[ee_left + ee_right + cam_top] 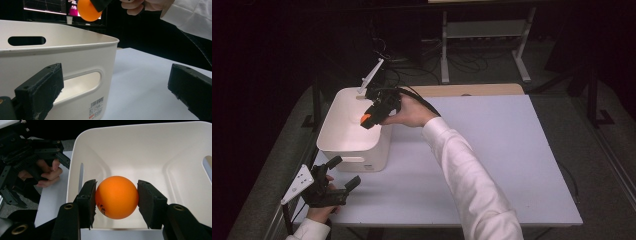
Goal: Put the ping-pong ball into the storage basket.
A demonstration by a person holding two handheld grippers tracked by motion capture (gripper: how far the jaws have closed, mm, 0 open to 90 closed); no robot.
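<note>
Ball (116,197), orange, sits clamped between the right gripper's (116,202) pads, held over the open white bin (343,142). Nearer the table's front edge, the left gripper (341,172) rests by the bin's handled side, jaws wide apart, holding nothing.

A: Where is the right hand-held gripper (371,118)?
B: Above the white bin (354,145), holding an orange ball (366,119).
A: And the left hand-held gripper (343,173)?
B: Low on the surface (492,150), near the bin's front, jaws apart.
</note>
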